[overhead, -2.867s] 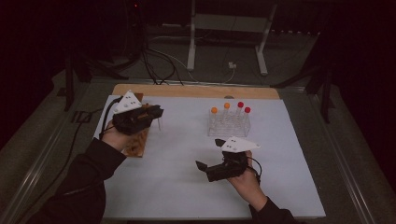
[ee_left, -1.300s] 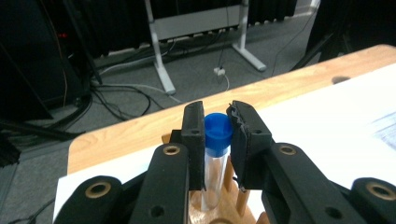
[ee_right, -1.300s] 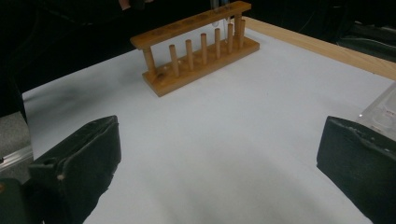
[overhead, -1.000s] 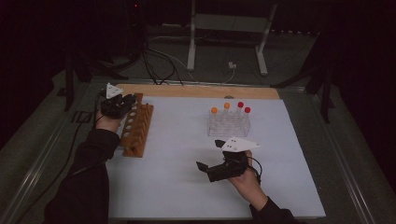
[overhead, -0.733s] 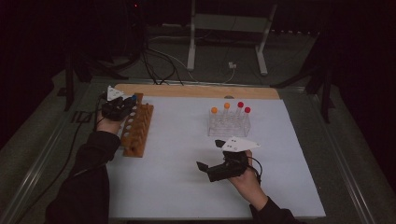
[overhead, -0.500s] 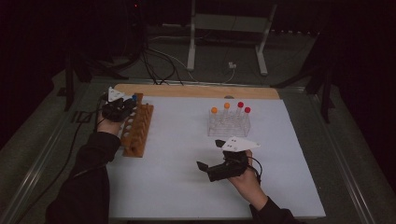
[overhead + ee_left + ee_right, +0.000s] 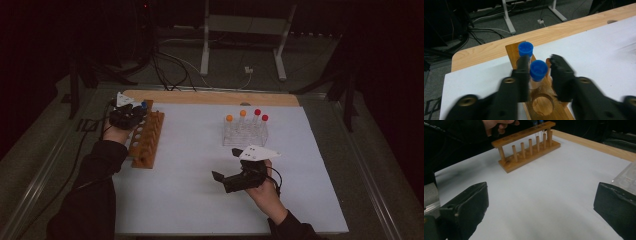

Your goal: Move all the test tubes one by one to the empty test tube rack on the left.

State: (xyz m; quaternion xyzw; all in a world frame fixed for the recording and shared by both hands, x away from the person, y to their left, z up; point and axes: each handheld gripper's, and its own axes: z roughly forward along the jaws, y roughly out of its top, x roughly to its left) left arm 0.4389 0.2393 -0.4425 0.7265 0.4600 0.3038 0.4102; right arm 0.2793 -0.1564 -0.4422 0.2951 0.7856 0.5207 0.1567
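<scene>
A wooden tube rack (image 7: 147,137) stands on the white mat at the left, and two blue-capped tubes sit upright in its far holes. My left gripper (image 7: 539,67) hangs over that far end. Its jaws flank the nearer blue-capped tube (image 7: 538,70), a little wider apart than the cap, with a sliver of gap on the right side. The farther blue-capped tube (image 7: 525,49) stands just behind. From above, the left gripper (image 7: 127,116) sits beside a blue cap (image 7: 144,105). My right gripper (image 7: 222,181) rests low over the mat's middle, wide open and holding nothing.
A clear plastic rack (image 7: 245,132) holds two orange-capped and two red-capped tubes right of centre; its corner (image 7: 626,178) is near the right jaw. A wooden table strip (image 7: 210,98) borders the mat's far edge. Bare holes (image 7: 541,105) remain in the wooden rack (image 7: 526,147).
The left gripper moved from over the rack's near half to its far end about two seconds back and has since stayed there. The right gripper has not moved.
</scene>
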